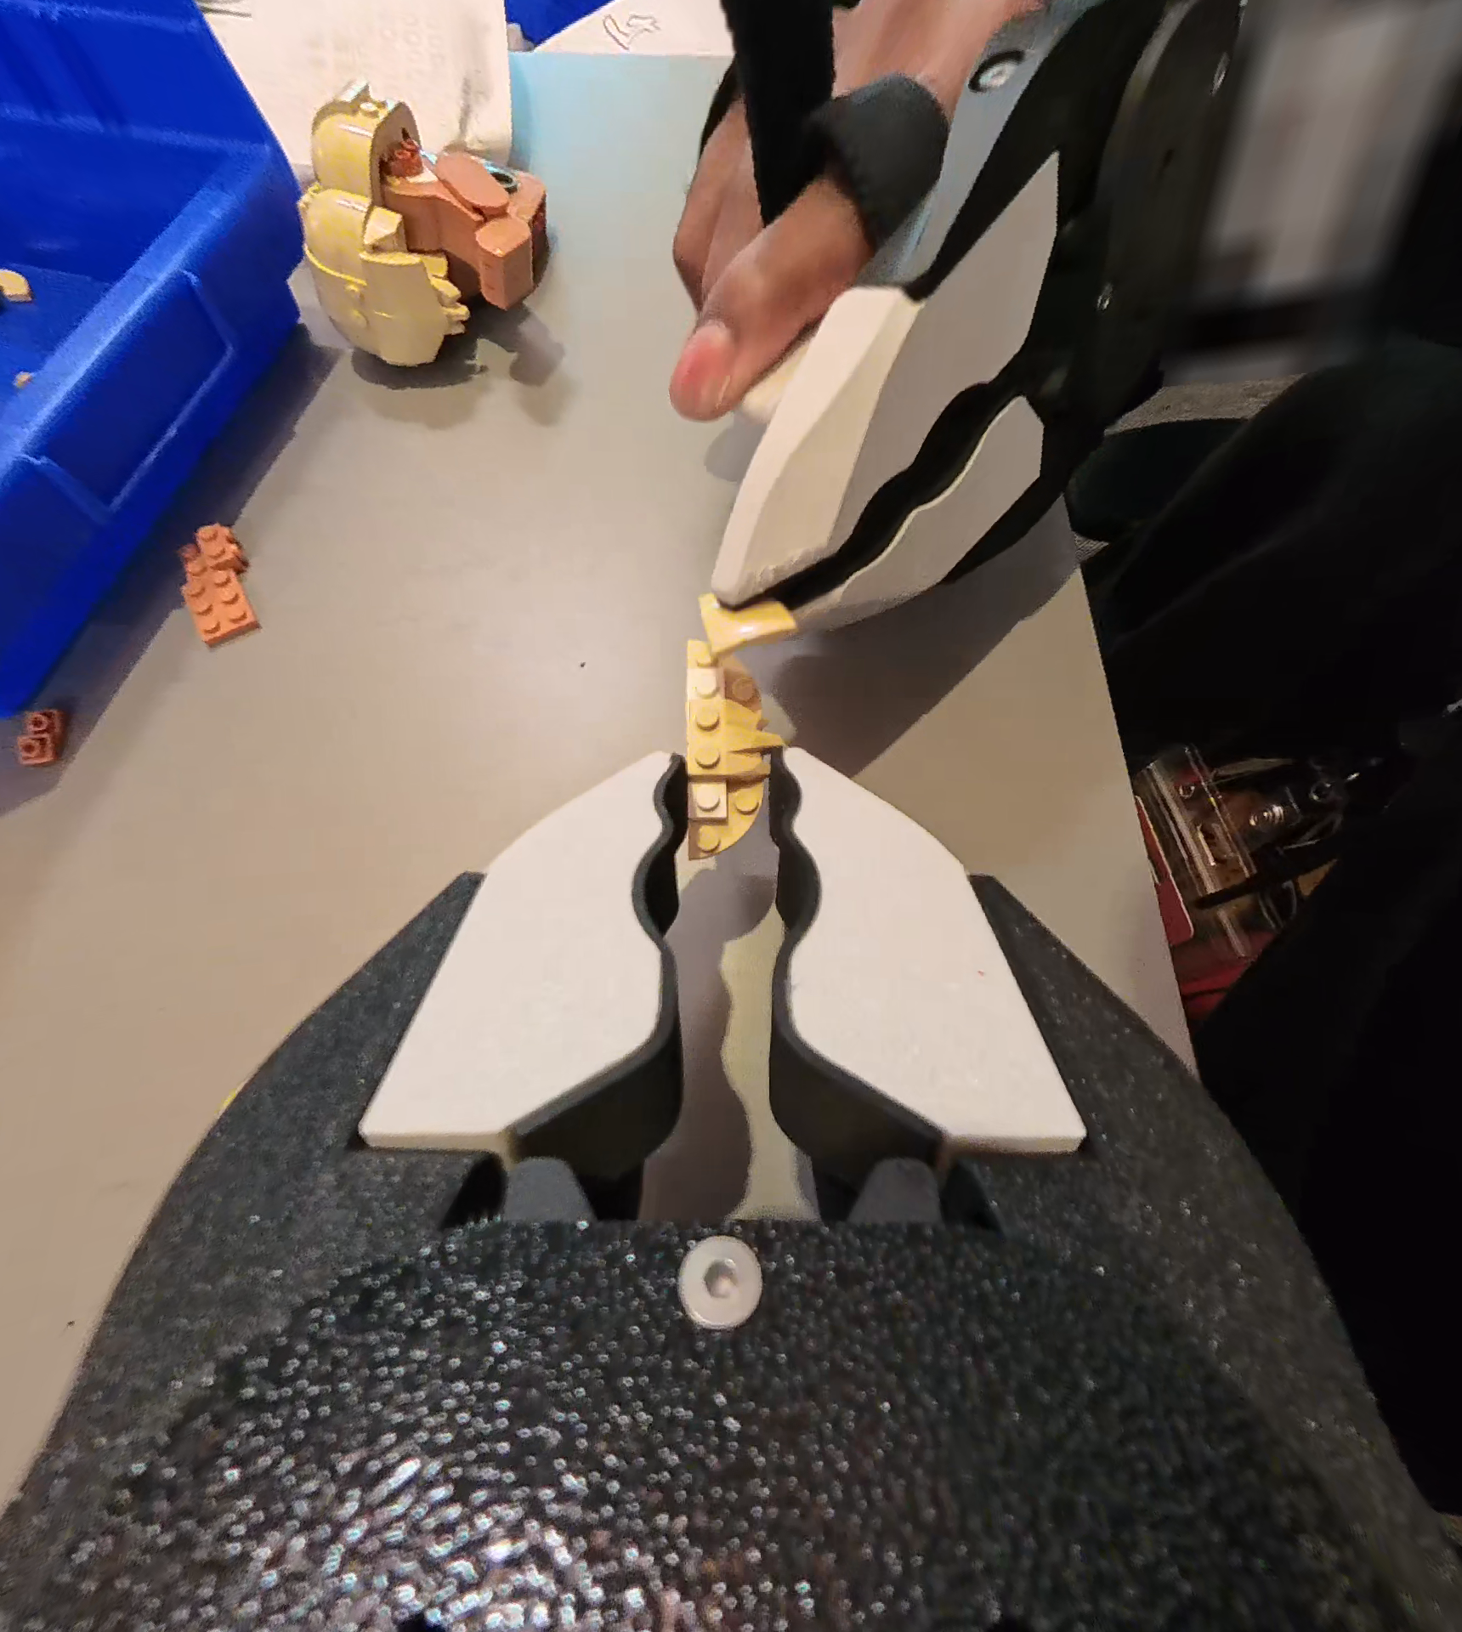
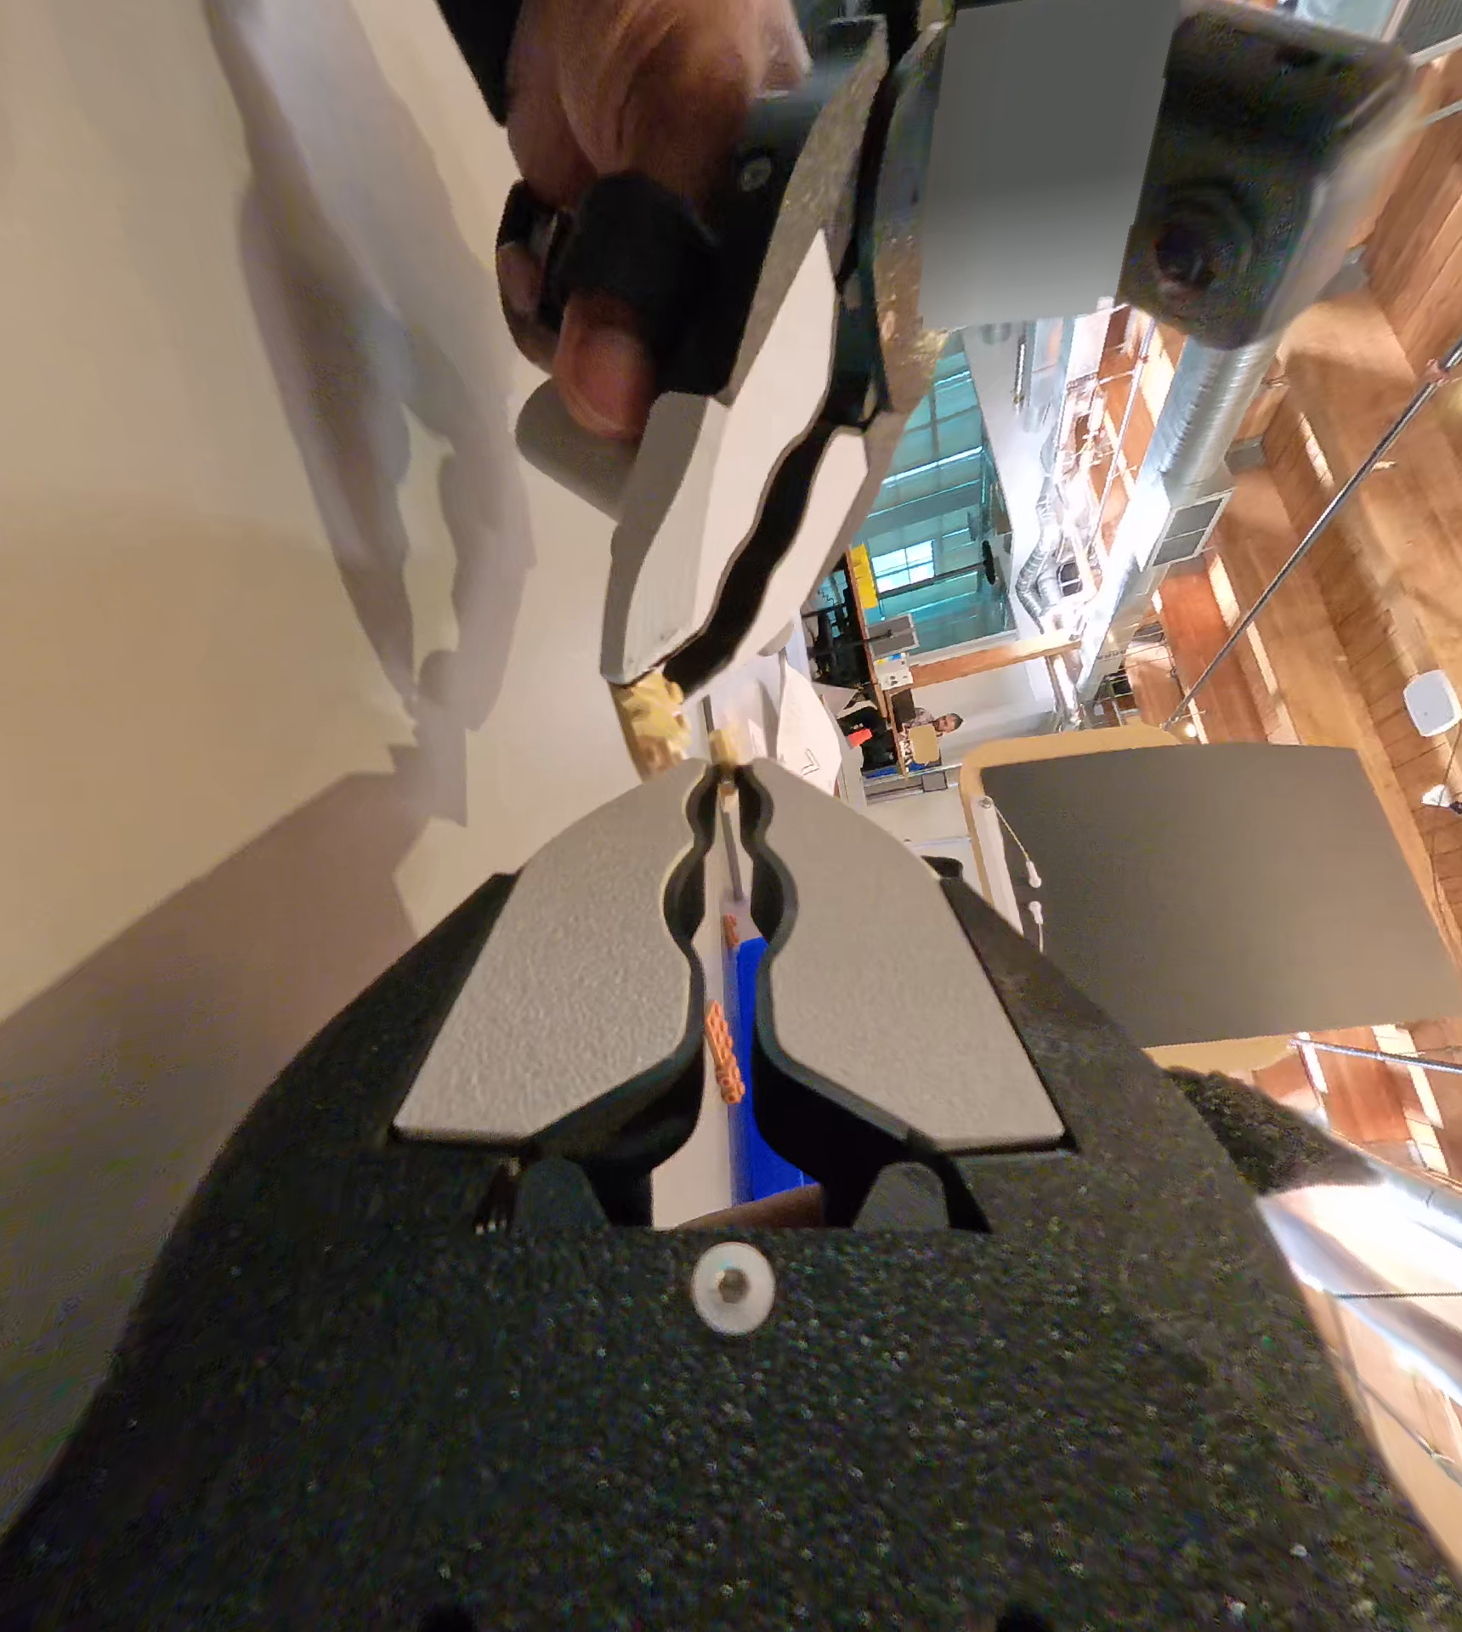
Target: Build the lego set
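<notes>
Tan assembly [image 1: 723, 759] clenched in left claw [image 1: 727, 768], right claw [image 1: 749, 609] pinching half-hidden tan piece [image 1: 745, 623]

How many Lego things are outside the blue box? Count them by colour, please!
Tan, held: 2, a tan strip in the left gripper and a small tan piece in the right gripper
Tan-and-brown: 1, the built model
Orange-brown, on the table: 2, a brick cluster and a small brick
Total: 5
</notes>
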Motion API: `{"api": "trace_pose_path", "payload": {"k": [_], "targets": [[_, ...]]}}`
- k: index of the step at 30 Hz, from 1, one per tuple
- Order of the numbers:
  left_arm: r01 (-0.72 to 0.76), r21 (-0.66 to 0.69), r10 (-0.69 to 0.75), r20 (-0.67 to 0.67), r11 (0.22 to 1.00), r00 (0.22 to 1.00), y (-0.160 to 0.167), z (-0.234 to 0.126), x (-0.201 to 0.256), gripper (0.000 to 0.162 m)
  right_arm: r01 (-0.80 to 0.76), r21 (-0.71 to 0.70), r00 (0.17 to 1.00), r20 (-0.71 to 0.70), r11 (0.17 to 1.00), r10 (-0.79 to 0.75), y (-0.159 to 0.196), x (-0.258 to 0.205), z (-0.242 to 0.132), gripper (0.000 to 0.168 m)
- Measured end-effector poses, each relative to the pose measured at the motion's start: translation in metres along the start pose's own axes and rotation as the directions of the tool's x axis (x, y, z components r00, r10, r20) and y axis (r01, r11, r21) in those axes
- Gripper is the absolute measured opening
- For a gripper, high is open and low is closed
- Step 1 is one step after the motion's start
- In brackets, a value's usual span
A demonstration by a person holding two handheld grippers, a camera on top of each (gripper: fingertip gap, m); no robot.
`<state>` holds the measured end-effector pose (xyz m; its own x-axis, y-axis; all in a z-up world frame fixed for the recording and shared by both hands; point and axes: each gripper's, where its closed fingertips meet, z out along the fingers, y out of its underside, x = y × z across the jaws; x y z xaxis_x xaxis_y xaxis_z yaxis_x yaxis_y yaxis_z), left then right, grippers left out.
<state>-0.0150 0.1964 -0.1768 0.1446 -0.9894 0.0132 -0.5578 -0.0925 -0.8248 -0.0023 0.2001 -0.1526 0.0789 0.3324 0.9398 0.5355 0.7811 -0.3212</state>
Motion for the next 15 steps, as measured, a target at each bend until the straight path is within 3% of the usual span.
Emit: {"api": "trace_pose_path", "payload": {"k": [15], "targets": [[-0.022,0.026,0.022,0.016,0.999,1.0,0.0,0.001,0.005,0.017,0.178,-0.096,0.972,0.171,0.979,-0.16,0.003,-0.015,0.001,0.005]]}}
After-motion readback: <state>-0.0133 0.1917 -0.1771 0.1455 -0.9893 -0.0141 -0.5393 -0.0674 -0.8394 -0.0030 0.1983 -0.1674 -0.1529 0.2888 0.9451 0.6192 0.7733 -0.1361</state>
